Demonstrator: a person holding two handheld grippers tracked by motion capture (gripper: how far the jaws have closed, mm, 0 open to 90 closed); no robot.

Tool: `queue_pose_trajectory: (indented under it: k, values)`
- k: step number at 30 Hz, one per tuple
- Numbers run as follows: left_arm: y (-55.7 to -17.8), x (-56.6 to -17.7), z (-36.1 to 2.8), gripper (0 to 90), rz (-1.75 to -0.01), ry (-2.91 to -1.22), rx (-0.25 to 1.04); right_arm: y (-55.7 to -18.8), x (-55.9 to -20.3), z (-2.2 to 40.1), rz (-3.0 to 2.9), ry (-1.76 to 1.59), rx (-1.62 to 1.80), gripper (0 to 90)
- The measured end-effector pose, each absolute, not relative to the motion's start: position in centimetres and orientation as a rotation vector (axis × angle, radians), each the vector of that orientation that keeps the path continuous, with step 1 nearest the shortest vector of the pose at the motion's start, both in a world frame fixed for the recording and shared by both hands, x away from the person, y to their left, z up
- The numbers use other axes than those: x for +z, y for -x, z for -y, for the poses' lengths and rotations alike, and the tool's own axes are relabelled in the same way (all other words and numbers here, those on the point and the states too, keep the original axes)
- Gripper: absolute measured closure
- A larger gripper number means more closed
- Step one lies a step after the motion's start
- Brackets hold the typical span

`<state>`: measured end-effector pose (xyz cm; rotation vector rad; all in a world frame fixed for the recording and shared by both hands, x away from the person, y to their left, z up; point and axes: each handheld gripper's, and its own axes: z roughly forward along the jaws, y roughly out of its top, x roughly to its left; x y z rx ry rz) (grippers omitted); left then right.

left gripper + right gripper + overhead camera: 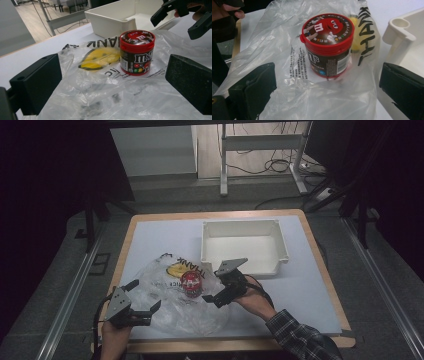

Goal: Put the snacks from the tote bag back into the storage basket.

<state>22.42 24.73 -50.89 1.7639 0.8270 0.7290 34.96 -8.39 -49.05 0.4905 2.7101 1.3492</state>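
Standing upright on the thin plastic bag (172, 295) near the bench's front edge, the candy tub (191, 283) looked rigid and light; both tools (134, 312) (214, 296) gaped empty. Grip its straight sides below the lid.

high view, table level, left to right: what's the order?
left gripper → plastic bag → candy tub → right gripper → white bin
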Motion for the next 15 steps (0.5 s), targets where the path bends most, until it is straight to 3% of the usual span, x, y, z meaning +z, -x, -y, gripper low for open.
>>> queue_pose_trajectory:
  k: [15]
  values:
    - [-22.4, -50.9, -24.7, 0.5, -0.825, -1.769, 0.734, -35.4, -49.5, 6.4, -2.78, -0.503, 1.297, 1.2]
